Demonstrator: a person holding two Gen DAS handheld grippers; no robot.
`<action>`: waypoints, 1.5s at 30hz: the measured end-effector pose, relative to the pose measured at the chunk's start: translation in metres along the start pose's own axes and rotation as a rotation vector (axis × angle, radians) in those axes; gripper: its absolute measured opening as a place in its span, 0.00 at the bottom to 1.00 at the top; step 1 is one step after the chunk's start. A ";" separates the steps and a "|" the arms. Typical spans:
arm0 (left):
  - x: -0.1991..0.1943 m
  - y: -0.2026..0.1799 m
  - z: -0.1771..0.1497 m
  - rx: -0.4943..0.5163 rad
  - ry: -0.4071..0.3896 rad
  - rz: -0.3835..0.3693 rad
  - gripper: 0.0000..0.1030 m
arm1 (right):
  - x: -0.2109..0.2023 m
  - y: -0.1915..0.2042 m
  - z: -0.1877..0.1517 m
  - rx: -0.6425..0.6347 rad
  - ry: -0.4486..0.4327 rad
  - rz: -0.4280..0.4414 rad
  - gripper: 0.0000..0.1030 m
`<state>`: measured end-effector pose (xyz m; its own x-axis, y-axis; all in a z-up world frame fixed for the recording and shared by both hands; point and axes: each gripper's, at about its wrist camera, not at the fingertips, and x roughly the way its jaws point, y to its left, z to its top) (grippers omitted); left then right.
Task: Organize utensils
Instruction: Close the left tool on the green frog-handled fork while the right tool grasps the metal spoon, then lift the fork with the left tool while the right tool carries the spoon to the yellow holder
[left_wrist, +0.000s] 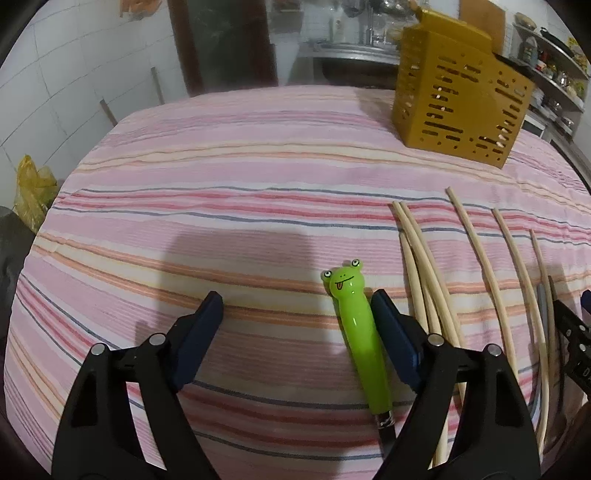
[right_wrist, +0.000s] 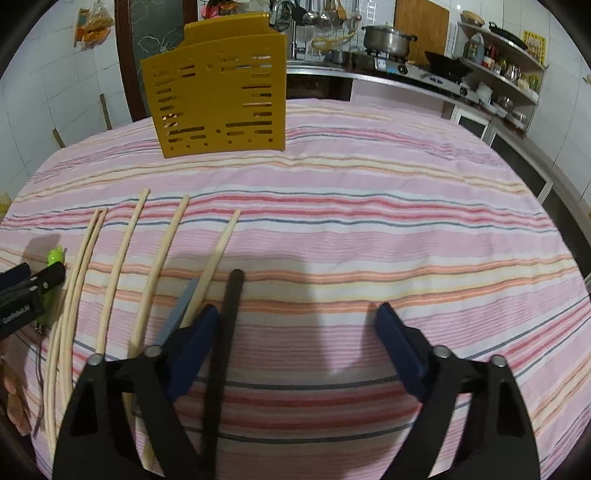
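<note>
Frog-handled utensil (left_wrist: 356, 332) between spread left gripper (left_wrist: 297, 308) fingers

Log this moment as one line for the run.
left gripper: open, straddling frog utensil | right gripper: open, black stick between fingers | chopsticks on cloth | yellow holder upright

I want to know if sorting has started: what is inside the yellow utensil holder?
Through the slots of the yellow utensil holder only bright specks show, nothing identifiable. Its walls cover the interior, and nothing sticks out above the rim. The chopsticks lie on the striped cloth.
</note>
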<state>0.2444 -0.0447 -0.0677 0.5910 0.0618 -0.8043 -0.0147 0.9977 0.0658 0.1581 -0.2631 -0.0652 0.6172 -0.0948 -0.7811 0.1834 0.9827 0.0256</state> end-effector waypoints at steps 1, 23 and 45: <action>0.001 -0.002 -0.001 -0.004 0.003 0.008 0.78 | 0.000 0.002 0.001 0.001 -0.001 0.001 0.75; -0.002 -0.016 0.009 -0.021 0.074 -0.093 0.17 | 0.010 0.020 0.020 0.014 0.051 0.041 0.11; -0.048 -0.007 0.027 -0.003 -0.121 -0.146 0.13 | -0.055 0.008 0.024 0.050 -0.245 0.032 0.10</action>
<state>0.2379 -0.0553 -0.0131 0.6796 -0.0869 -0.7285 0.0755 0.9960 -0.0484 0.1443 -0.2543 -0.0073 0.7892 -0.1056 -0.6050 0.1948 0.9773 0.0834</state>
